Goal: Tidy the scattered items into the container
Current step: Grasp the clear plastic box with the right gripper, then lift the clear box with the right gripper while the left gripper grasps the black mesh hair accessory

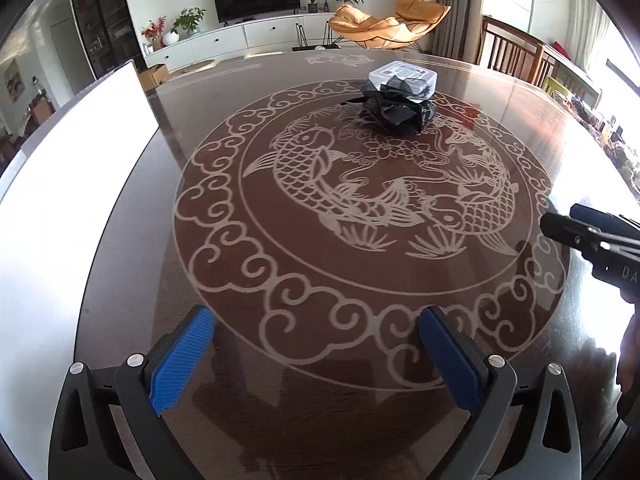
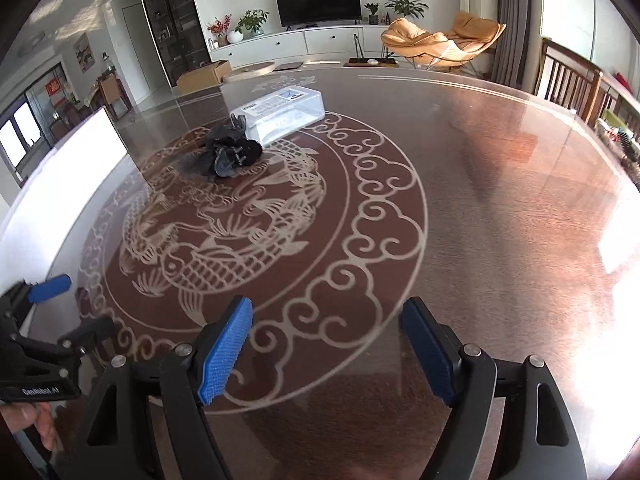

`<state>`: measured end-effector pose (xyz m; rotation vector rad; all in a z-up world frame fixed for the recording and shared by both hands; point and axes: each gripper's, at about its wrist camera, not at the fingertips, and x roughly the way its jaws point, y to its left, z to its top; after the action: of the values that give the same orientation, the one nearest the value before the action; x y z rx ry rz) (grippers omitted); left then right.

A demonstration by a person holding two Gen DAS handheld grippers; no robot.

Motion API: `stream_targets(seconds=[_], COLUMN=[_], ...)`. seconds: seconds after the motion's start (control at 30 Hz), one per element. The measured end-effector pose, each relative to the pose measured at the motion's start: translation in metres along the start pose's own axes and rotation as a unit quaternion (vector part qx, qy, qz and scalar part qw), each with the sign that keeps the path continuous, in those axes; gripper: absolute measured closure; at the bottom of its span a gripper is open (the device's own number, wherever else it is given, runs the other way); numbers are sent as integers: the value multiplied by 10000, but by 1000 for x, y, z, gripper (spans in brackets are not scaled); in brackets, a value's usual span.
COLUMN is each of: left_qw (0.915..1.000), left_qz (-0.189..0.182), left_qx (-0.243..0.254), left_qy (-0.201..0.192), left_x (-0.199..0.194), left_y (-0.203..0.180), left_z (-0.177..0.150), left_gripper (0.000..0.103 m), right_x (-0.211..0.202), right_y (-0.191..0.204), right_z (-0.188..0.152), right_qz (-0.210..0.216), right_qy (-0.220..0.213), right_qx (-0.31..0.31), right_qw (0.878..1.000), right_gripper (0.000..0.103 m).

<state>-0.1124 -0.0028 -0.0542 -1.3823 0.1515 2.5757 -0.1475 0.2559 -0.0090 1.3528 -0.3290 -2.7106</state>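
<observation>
The left tool (image 1: 316,354) and right tool (image 2: 326,344) both hover spread wide over the counter (image 2: 500,220), holding nothing. At twelve o'clock from the left tool, crumpled black items (image 1: 394,110) lie touching a clear lidded container (image 1: 404,76).

daylight from right-side windows | blown-out glare on glossy table (image 1: 120,280) | sharp focus | fisheye-bent, dark-vignetted edges

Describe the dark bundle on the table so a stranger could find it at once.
Start at the big round table with the pale koi pattern. At the pattern's far edge sits a clear plastic box. The crumpled black bundle lies against its near side: dark, soft and shapeless where the box is clear and rectangular.
</observation>
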Motion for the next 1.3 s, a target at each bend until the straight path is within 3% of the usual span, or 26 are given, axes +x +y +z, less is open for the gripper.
stream_targets(seconds=[0.07, 0.1, 0.17, 0.27, 0.37, 0.47, 0.53, 0.73, 0.83, 0.9, 1.0, 1.07, 1.13, 1.23, 1.3], left_qw=[9998, 9998, 9999, 9999, 10000, 10000, 10000, 10000, 10000, 10000, 10000, 10000, 9999, 9999, 9999], left_qz=[-2, 41, 142, 102, 83, 75, 69, 55, 57, 58, 57, 68, 92, 113, 111], left_qx=[-193, -191, -59, -21, -5, -4, -4, -2, -2, -2, 1, -13, -44, -84, -79], left_qy=[-89, -83, -47, -44, -46, -48, -47, -42, -42, -42, -42, -46, -49, -53, -55], left_x=[-4, -4, -1, 0, -1, -1, -2, -1, -1, -1, -1, -2, -2, -3, -4], left_y=[8, 7, 0, 0, 0, -1, -1, 0, 0, 0, 0, 1, 1, 2, 2], left_z=[-6, -6, -6, -6, -6, -5, -5, -3, -3, -3, -3, -4, -4, -5, -5], left_gripper=[0, 0, 0, 0, 0, 0, 0, 0, 0, 0, 0, 0, 0, 0, 0], right_x=[11, 19, 38, 83, 128, 166, 169, 116, 75, 51, 26, 29, 45, 82, 97], right_y=[1, 6, 25, 64, 85, 75, 61, 22, 13, 11, 9, 8, 12, 26, 38], right_z=[40, 63, 112, 174, 202, 202, 192, 133, 87, 70, 80, 104, 126, 146, 149], right_qz=[396, 381, 143, -285, -755, -1021, -851, -862, -772, -787, -818, -923, -1057, -1486, -1383], right_qy=[-201, -314, -505, -367, -87, 491, 577, 777, 1041, 915, 179, 1, 10, 246, 346], right_qx=[339, 414, 182, -589, -1224, -1295, -1204, -906, -1121, -1357, -1485, -1348, -1249, -1520, -1751], right_qw=[9984, 9979, 9985, 9972, 9896, 9851, 9874, 9891, 9852, 9834, 9854, 9866, 9865, 9768, 9742], right_gripper=[24, 24, 24, 24, 24, 24, 26, 25, 25, 25, 25, 25, 25, 25, 25])
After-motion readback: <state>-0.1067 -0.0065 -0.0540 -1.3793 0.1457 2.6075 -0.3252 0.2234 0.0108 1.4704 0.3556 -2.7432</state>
